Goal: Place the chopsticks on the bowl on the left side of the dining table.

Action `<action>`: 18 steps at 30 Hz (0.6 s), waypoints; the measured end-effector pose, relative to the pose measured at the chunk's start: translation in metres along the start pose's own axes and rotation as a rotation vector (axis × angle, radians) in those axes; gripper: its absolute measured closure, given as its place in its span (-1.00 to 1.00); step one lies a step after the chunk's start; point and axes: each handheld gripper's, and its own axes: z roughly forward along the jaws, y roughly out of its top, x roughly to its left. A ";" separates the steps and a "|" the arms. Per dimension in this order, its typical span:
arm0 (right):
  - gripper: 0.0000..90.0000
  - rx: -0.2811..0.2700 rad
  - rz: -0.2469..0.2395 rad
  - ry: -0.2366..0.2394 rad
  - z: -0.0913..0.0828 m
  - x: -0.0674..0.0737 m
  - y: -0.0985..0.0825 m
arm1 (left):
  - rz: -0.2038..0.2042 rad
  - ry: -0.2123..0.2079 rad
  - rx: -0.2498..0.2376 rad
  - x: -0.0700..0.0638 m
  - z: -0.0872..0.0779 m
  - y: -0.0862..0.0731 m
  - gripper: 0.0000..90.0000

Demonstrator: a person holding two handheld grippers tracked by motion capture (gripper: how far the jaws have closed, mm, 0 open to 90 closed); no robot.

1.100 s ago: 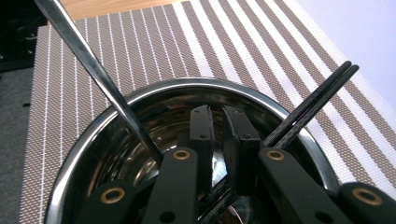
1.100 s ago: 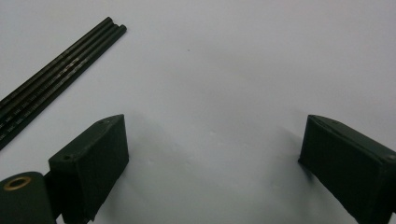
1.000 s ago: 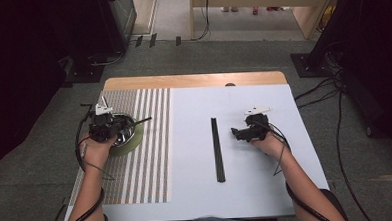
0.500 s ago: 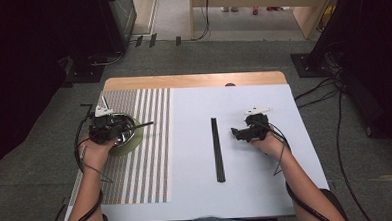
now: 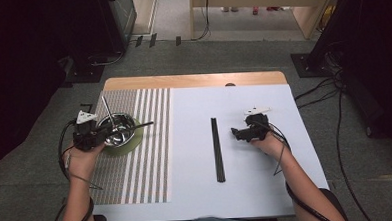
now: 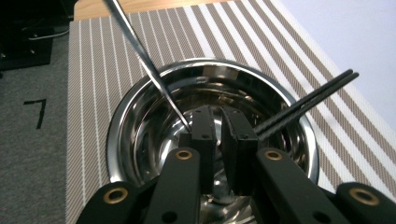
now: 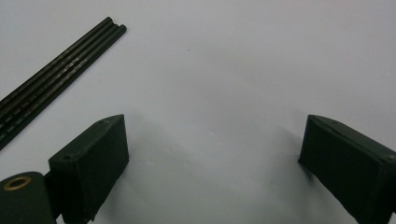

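A shiny steel bowl [image 5: 118, 131] [image 6: 140, 112] stands on a green disc [image 5: 133, 145] on the striped mat [image 5: 137, 178]. A thin metal rod [image 5: 107, 109] [image 6: 140, 51] leans in it over the far left rim. A pair of black chopsticks [image 5: 140, 125] [image 6: 308, 100] rests across its right rim. My left gripper [image 5: 104, 136] [image 6: 218, 119] sits at the bowl's left rim, pointing into it. Its jaws have just been closing and now stand shut to a slit with nothing between them. A second black pair of chopsticks [image 5: 216, 149] [image 7: 51, 77] lies on the white sheet. Just right of it my right gripper [image 5: 236, 133] [image 7: 212, 123] rests open and empty.
The white sheet [image 5: 247, 188] covers the right part of the wooden table [image 5: 192, 80]. Grey carpet surrounds the table, with cables [image 5: 328, 94] and dark equipment stands at the left and right. A black mark [image 6: 36, 112] shows on the floor beside the mat.
My left gripper has drawn back to the left, from over the bowl to its left rim, uncovering the metal rod. The right hand has stayed still.
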 end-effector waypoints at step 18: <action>-0.84 0.000 0.002 -0.001 0.000 0.000 0.000 | 0.000 0.002 0.062 0.002 -0.003 -0.019 0.87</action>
